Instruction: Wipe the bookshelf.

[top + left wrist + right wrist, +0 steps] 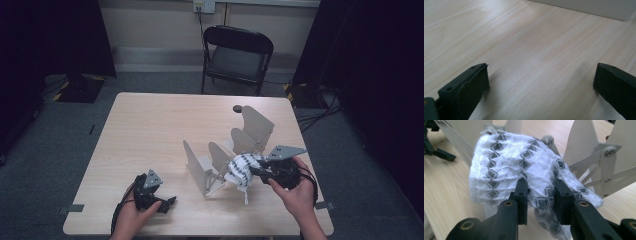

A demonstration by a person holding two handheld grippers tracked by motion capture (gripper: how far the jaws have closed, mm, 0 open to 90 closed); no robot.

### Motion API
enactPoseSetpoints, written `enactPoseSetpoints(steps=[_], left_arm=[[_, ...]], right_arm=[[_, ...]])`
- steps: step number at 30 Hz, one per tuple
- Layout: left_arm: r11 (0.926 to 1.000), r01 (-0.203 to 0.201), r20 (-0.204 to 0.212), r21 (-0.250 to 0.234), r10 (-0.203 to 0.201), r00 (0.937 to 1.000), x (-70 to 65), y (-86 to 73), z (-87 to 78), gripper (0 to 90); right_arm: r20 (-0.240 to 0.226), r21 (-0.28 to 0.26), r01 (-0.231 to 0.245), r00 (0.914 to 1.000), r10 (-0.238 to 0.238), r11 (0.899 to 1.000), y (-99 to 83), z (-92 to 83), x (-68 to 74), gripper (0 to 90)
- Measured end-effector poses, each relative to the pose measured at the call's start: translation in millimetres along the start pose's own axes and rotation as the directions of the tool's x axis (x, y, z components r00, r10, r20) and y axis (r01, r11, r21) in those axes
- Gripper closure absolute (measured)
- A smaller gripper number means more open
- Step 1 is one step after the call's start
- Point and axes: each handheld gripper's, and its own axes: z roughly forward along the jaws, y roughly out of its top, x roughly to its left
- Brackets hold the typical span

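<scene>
Cloth (519, 167), white with rows of dark diamond shapes, is bunched up in the right gripper (540, 195), whose jaws pinch a fold of it between them. It hangs at the near right part of the table (145, 125), right up against the grey folding rack (227, 155), an accordion of upright metal plates joined by riveted scissor bars; whether the cloth touches a plate I can't quite tell.

From where I stand, the step in hand looks like carrying the cloth to the rack, probably to drape it over or between the plates. The next move calls for keeping the pinch firm, bringing the bundle clear above the plate edges, and lowering it so it doesn't snag on the rivets or tip the light frame.

The left gripper (150, 192) rests low at the near left edge, well apart from the rack, its jaws wide with nothing between them but bare wood.

No brand, label or writing can be read anywhere on the cloth, rack or grippers.
</scene>
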Motion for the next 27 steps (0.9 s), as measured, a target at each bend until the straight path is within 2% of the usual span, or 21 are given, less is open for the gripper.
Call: enactPoseSetpoints(steps=[3,7,12,17,23,27], left_arm=[[1.0,0.0,0.0,-0.001,0.0,1.0,0.1,0.1,0.2,0.0],[1.0,0.0,0.001,-0.002,0.0,1.0,0.2,0.2,0.3,0.0],[0.9999,0.007,0.002,-0.007,-0.007,1.0,-0.2,0.4,1.0,0.0],[0.9999,0.008,0.002,-0.008,-0.008,1.0,-0.3,0.4,1.1,0.0],[1.0,0.004,0.001,-0.007,-0.004,1.0,0.2,0.8,1.3,0.0],[1.0,0.003,0.001,-0.004,-0.003,1.0,0.6,1.2,1.6,0.0]], right_arm=[[-0.012,0.025,-0.012,0.9998,0.013,1.0,-9.2,13.4,0.7,68.0],[-0.031,0.084,-0.029,0.999,0.032,0.996,-31.2,34.3,4.9,67.9],[-0.042,0.128,-0.055,0.9973,0.061,0.99,-54.7,53.4,6.9,67.5],[-0.044,0.134,-0.087,0.9946,0.094,0.987,-68.7,66.1,6.9,66.2],[-0.039,0.117,-0.098,0.9939,0.103,0.988,-73.2,64.3,9.7,65.5],[-0.036,0.099,-0.103,0.9936,0.107,0.99,-74.4,50.4,8.1,65.9]])
